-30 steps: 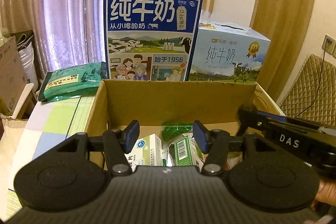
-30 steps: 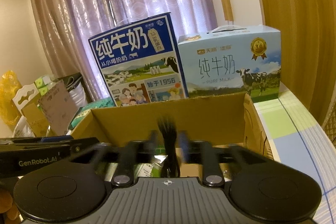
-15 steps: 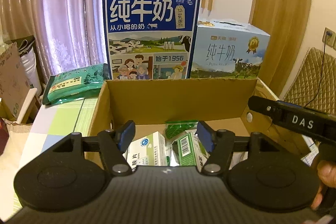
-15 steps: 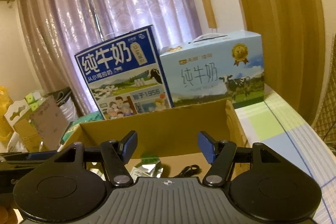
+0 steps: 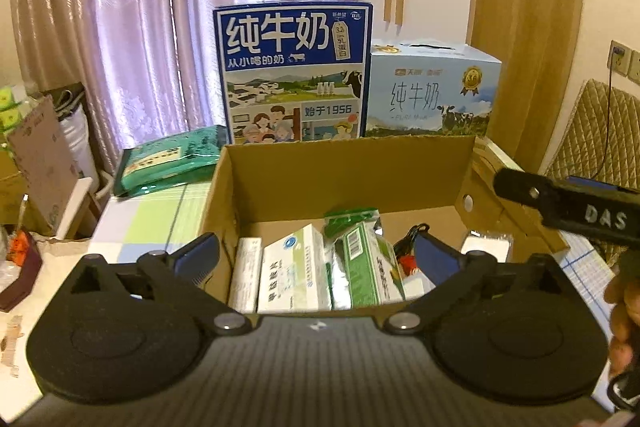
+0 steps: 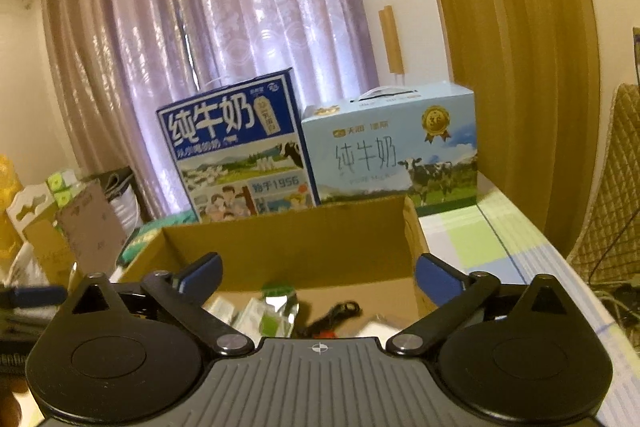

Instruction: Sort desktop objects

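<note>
The black cable (image 6: 334, 313) is now lying inside the cardboard box (image 6: 288, 239), right of centre on the floor, released from the right gripper (image 6: 318, 273), whose fingers are spreading wide and empty. That item is judged sorted. Its long axis is running roughly left-right; which end leads cannot be told. The left gripper (image 5: 316, 255) is hovering wide open, holding nothing, above the medicine cartons (image 5: 294, 269).
</note>
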`<state>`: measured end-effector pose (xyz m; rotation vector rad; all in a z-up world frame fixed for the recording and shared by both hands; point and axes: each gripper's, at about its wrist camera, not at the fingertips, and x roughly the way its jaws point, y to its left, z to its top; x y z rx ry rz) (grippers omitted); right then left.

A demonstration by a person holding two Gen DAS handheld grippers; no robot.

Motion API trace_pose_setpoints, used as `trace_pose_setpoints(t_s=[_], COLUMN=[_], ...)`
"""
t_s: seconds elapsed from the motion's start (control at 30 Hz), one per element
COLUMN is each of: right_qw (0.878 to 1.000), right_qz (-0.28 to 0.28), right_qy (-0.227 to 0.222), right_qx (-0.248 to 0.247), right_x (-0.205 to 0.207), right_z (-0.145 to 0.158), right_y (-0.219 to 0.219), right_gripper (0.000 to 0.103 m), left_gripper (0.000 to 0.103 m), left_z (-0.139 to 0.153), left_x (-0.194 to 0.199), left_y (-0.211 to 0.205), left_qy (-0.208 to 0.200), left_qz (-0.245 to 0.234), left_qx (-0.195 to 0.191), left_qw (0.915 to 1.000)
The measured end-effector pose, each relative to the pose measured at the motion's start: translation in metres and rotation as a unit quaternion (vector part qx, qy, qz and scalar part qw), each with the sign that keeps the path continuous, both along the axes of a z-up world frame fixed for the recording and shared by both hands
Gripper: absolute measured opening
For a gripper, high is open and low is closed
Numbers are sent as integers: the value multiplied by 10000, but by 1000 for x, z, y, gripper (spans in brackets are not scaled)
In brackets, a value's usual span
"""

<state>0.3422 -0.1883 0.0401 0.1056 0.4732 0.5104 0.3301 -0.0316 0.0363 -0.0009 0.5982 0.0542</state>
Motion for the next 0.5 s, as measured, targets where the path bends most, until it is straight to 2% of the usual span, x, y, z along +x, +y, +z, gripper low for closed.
trace_pose_setpoints(t_s=[0.23,0.4,0.5], right_qw=[9999,9995,9995], right_qz=[-27,-55,-171], right_qy=[103,-75,-48], right_qx=[-99,-296,-271], right_x=[-42,-75,-100], right_z=[-3,1,6], right_y=[-22,-34,-46], right_gripper=[101,101,101], left_gripper=[102,102,102], left_z=[3,12,21], left_x=[-45,-84,-114], left_y=[-7,-11,-19], left_qy=[-80,91,25], left_qz=[238,350,329], left_qx=[158,-426,-510], left_qw=[9996,9984,9982])
